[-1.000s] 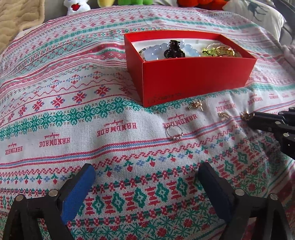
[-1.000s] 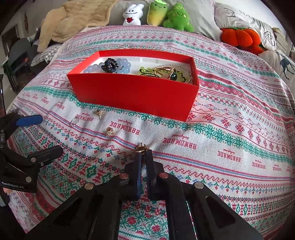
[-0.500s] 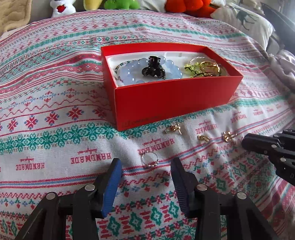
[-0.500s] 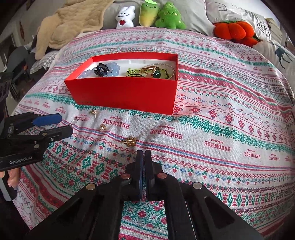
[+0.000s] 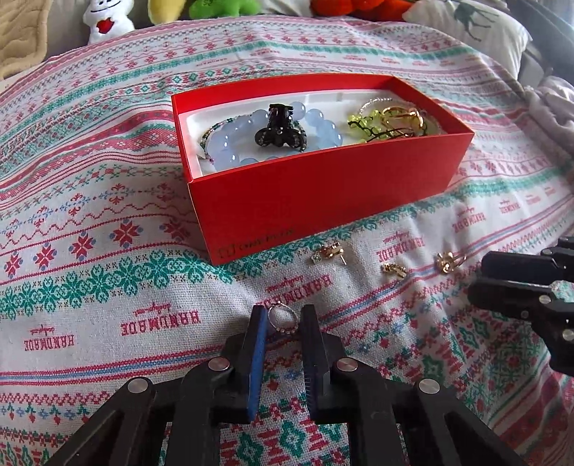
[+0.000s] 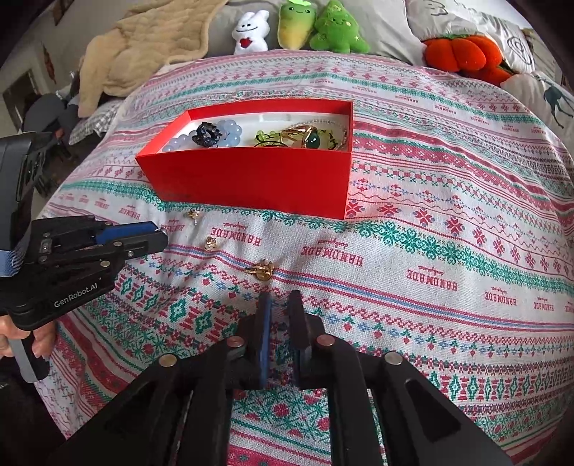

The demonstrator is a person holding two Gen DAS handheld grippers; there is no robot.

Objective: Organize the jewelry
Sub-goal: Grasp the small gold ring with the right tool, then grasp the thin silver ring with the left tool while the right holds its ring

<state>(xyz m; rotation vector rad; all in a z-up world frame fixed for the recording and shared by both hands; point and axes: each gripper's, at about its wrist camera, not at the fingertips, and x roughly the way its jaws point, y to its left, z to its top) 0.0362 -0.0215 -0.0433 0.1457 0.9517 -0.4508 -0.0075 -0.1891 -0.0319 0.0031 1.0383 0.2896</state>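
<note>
Left claw (image 5: 283,324): jaws narrowed and closing around a thin silver ring (image 5: 282,318) that lies on the patterned bedspread (image 5: 107,286). The ring sits between the fingertips; whether the pads already press it cannot be told.

Right claw (image 6: 280,304): jaws a little apart and opening, nothing between them. A gold knot earring (image 6: 261,269) lies on the bedspread just beyond its tips, not touched.

Further out, toward the box, two more gold pieces lie loose on the bedspread: a small gold stud (image 5: 394,269) and a gold earring with a post (image 5: 330,252), the latter just beside the near wall of the red box (image 5: 323,200).

The red box stands near the middle of the bed. Inside, at its left end, a blue bead bracelet (image 5: 323,123) with a black hair clip (image 5: 280,127) on top; at its right end, a tangle of green beads and gold rings (image 5: 391,120).

View differences: the left wrist camera alone shows the silver ring; in the right wrist view the left claw's fingers hide it. The right wrist view alone shows a hand (image 6: 14,337) gripping the left claw's handle, and a green-stoned ring (image 6: 311,139) in the box.

Plush toys (image 6: 297,27) line the far edge of the bed.
</note>
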